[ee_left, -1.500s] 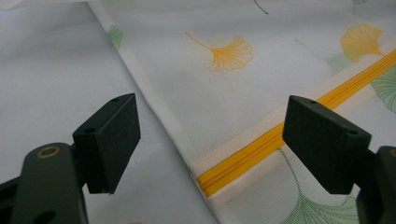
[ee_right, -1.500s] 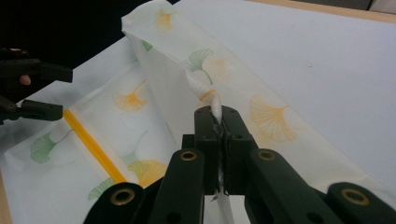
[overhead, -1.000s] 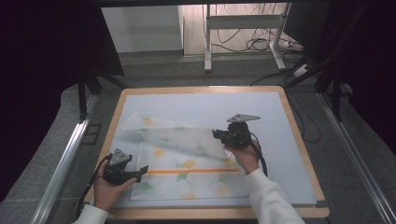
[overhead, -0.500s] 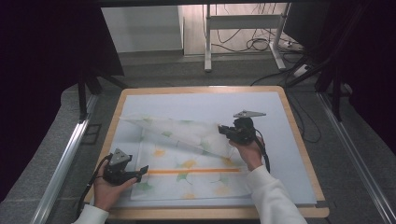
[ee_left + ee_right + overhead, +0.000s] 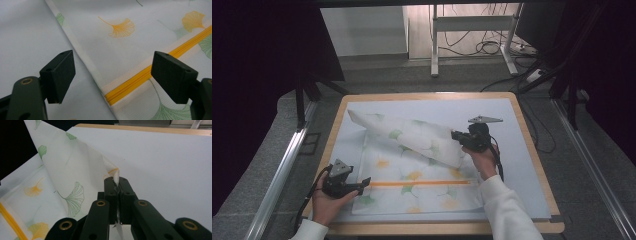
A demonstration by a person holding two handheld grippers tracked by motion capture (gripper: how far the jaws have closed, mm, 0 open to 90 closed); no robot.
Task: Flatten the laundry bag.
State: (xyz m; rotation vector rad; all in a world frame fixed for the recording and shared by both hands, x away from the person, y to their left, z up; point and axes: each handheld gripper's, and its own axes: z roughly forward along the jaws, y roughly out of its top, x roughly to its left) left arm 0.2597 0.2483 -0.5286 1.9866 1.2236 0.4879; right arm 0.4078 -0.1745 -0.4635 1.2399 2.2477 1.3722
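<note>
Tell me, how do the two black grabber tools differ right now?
The right gripper is clamped shut on a corner of the leaf-print bag, lifting it; the left gripper stands open, holding nothing, near the bag's orange zipper. The right sits higher; the left is low by the mat. Both are black and hand-held.

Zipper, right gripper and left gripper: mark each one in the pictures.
zipper (image 5: 419,183), high view, middle of the orange strip.
right gripper (image 5: 117,185), right gripper view, between the fingertips shut on the cloth's corner.
left gripper (image 5: 112,75), left gripper view, midway between its open fingertips.
</note>
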